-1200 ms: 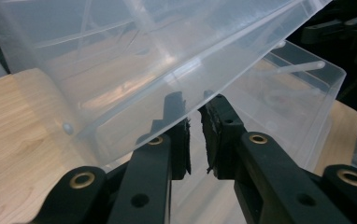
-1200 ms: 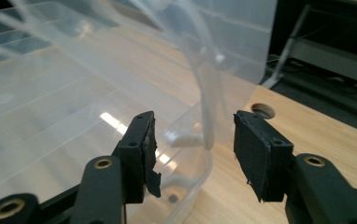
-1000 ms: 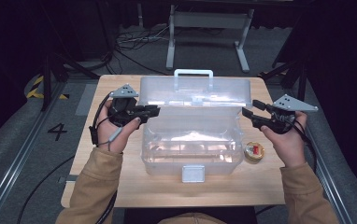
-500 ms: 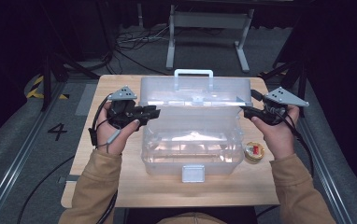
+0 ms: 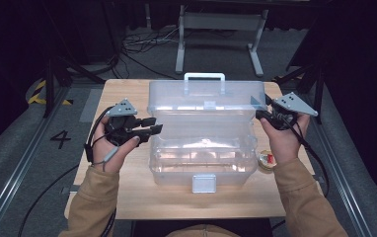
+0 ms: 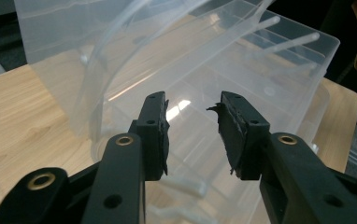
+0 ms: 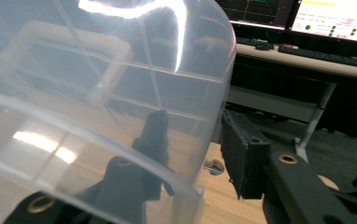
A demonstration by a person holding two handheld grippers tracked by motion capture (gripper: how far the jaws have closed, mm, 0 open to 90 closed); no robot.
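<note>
A clear plastic toolbox point(image 5: 204, 165) stands on the wooden table point(image 5: 127, 197) with its lid point(image 5: 204, 101) raised upright. My left gripper point(image 5: 149, 126) is at the box's left end. Its jaws have just been opening and stand apart with nothing between them point(image 6: 193, 135); the box's end wall point(image 6: 260, 60) lies just beyond. My right gripper point(image 5: 261, 114) is at the lid's right edge. Its jaws have just been closing and straddle the lid's curved side wall point(image 7: 204, 93), one finger point(image 7: 155, 130) showing through the plastic and the other finger point(image 7: 242, 149) outside, with a gap left.
A small round object with a red patch point(image 5: 267, 159) lies on the table right of the box, under my right hand. A white latch point(image 5: 204, 182) faces the table's front edge. A metal stand point(image 5: 218, 22) and cables are on the floor beyond the table.
The right gripper has moved left onto the lid's right edge and its jaws have narrowed. The left gripper's jaws have spread apart beside the box's left end.
</note>
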